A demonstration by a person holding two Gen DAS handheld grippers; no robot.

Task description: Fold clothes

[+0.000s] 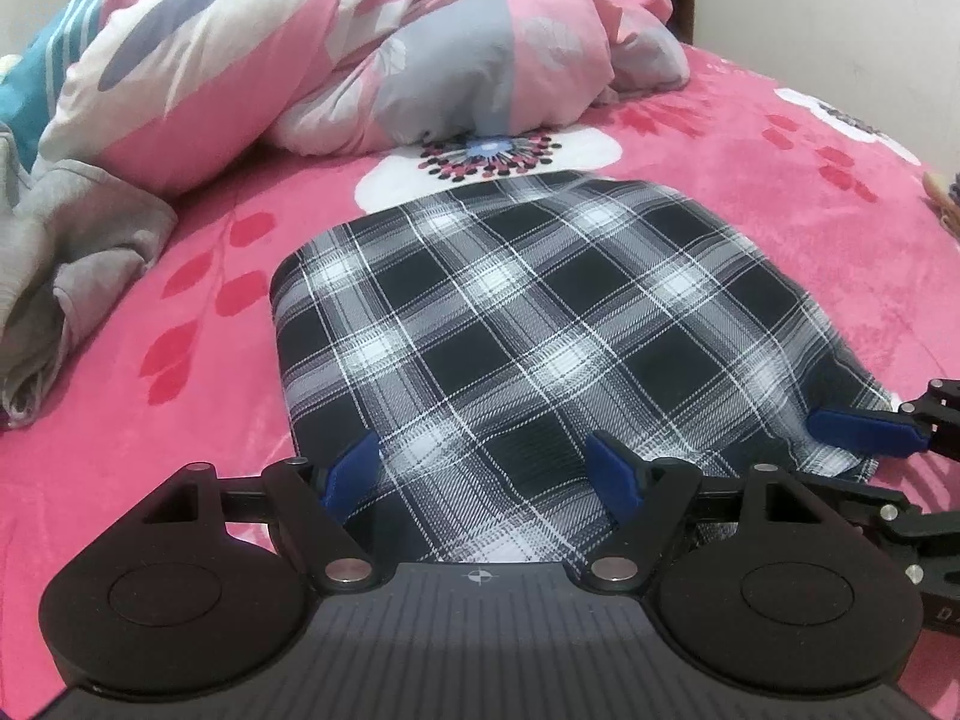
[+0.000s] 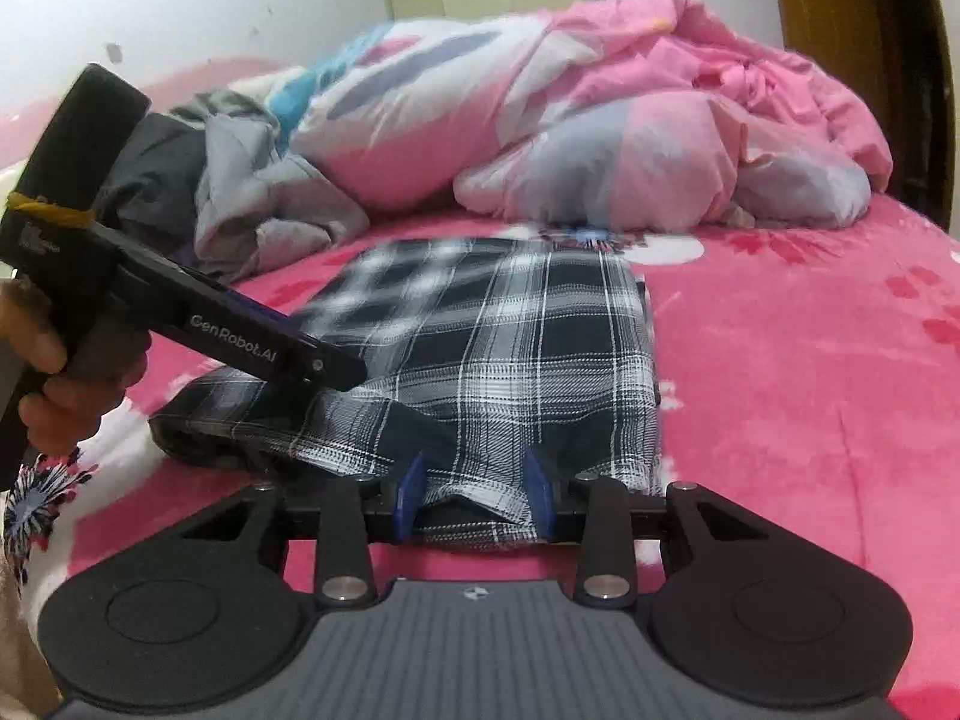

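Thin, limp plaid shirt (image 2: 510, 348) on the bed; right gripper (image 2: 474, 495) pinches its near hem, left gripper (image 1: 486, 468) spread wide above it.

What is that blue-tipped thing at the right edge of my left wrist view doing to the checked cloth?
Observer: That is the right gripper. Its own view shows a bunched fold of the plaid garment pinched between its blue pads.
Operator: And who holds mine?
Observer: A hand is wrapped around the handle of the left gripper, at the left of the right wrist view.
Operator: Is there more laundry than the light grey piece I see?
Observer: Yes, a dark grey garment lies in the pile just behind that hand.
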